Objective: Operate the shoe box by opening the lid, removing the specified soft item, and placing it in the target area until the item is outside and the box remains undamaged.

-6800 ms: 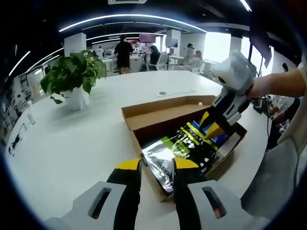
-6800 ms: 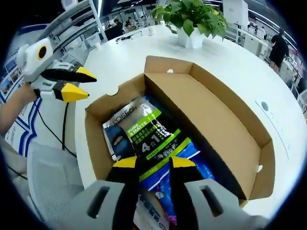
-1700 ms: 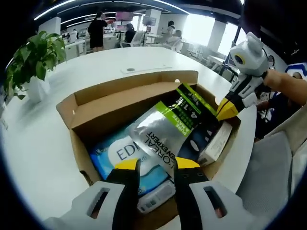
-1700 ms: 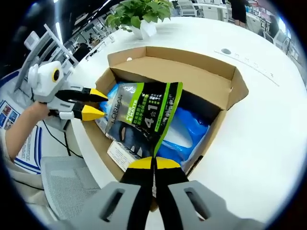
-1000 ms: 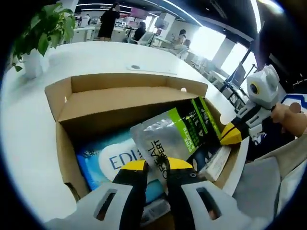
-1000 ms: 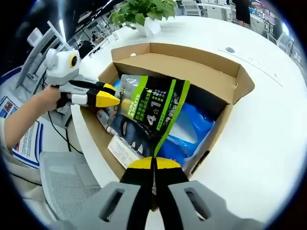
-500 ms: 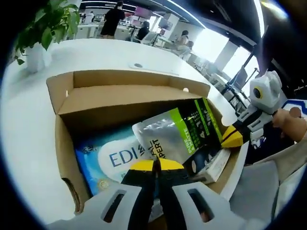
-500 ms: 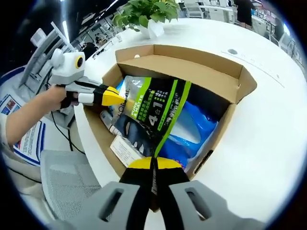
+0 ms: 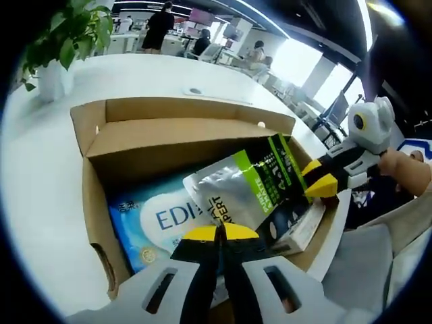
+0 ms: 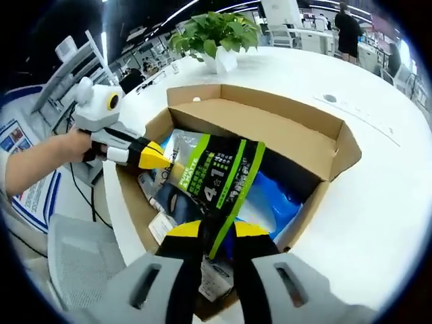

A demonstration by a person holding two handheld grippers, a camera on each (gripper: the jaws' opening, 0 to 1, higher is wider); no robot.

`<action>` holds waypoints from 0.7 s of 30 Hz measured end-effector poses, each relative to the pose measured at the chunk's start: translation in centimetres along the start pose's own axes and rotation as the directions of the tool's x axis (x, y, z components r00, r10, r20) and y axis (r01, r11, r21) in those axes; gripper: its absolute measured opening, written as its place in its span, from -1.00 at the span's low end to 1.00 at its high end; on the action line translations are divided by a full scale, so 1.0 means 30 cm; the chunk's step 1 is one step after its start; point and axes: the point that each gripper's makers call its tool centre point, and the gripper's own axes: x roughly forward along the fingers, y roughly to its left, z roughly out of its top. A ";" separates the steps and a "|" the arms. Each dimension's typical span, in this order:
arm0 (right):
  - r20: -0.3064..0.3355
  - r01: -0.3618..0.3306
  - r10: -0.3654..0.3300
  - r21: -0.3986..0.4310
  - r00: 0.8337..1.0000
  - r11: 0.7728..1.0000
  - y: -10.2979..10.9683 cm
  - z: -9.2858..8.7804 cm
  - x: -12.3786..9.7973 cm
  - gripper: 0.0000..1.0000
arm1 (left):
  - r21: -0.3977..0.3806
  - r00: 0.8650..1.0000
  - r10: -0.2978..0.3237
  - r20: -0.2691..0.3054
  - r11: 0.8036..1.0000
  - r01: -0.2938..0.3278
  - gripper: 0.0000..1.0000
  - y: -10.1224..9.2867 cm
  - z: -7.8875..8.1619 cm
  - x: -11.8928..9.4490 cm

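An open cardboard shoe box [image 9: 182,108] [image 10: 263,98] sits on the white table. A soft black, green and silver pouch [image 9: 250,189] [image 10: 216,175] stands tilted over the other packs inside. My left gripper [image 9: 219,233] is shut on the pouch's silver end and enters the right gripper view from the left [image 10: 156,156]. My right gripper [image 10: 216,231] is open, its jaws apart on either side of the pouch's black end. In the left gripper view the right gripper [image 9: 317,180] shows at the box's right corner with its yellow tips spread.
A blue pack [image 9: 155,219] [image 10: 270,196] and a small white carton [image 9: 300,229] lie under the pouch. A potted plant [image 9: 61,34] [image 10: 216,34] stands beyond the box. A grey mesh chair [image 10: 74,263] is beside the table edge. People are far behind.
My right gripper has opened and let go of the pouch's black end. My left gripper stays shut on the silver end, having shut there between 1.0 s and 0.5 s ago.
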 end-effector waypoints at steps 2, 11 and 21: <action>0.015 0.001 -0.001 0.015 1.000 1.000 -0.009 0.011 0.007 -0.73 | 0.001 1.000 0.000 0.001 1.000 0.000 -1.00 0.000 0.001 -0.001; 0.052 -0.001 -0.002 0.061 0.999 0.998 -0.012 0.040 0.013 -0.96 | 0.024 1.000 0.012 0.002 1.000 -0.012 -1.00 0.012 0.015 -0.010; 0.070 -0.009 -0.002 0.155 0.998 0.988 0.010 0.054 -0.009 -1.00 | 0.052 0.999 0.044 0.022 0.998 -0.045 -1.00 -0.003 0.055 -0.051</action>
